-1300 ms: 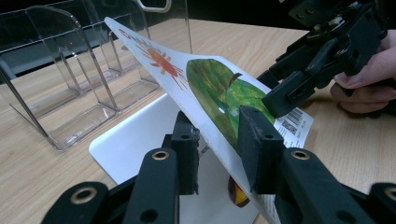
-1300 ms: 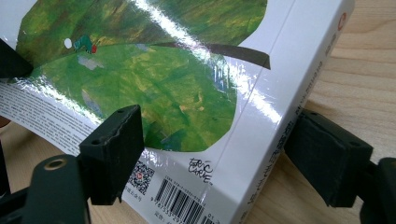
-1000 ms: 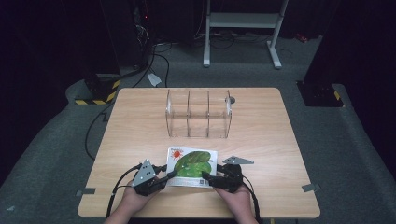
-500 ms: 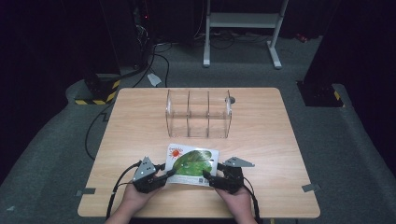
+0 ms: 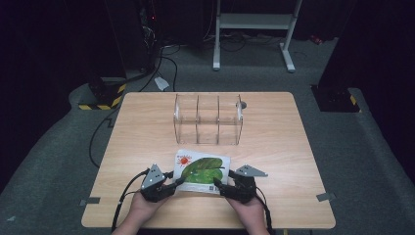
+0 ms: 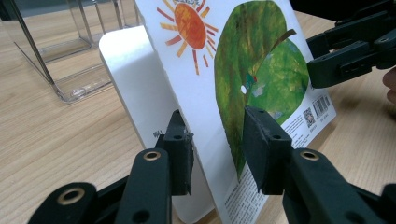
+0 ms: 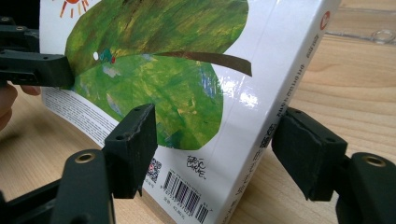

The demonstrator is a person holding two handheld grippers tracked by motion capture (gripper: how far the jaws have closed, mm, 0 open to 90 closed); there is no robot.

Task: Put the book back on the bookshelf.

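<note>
A picture book [image 5: 203,166] with a green leaf and an orange sun on its cover lies near the table's front edge. My left gripper [image 5: 172,182] is at its near left corner. In the left gripper view the raised cover [image 6: 243,60] passes between the jaws, which have just been opening, and the pads stand a little apart from it; a white page [image 6: 135,84] shows behind. My right gripper [image 5: 221,185] is at the near right corner. Its jaws have just been closing and straddle the spine corner of the book [image 7: 159,70], one pad [image 7: 133,149] over the cover, the other beside the spine.
A clear plastic organiser [image 5: 208,120] with three compartments stands on the wooden table [image 5: 274,147] behind the book. A small round object [image 5: 243,104] lies by its far right corner. Cables trail from both grippers over the front edge.
Both hands stay at the book's near corners and the book lies where it was; nothing else has visibly moved.
</note>
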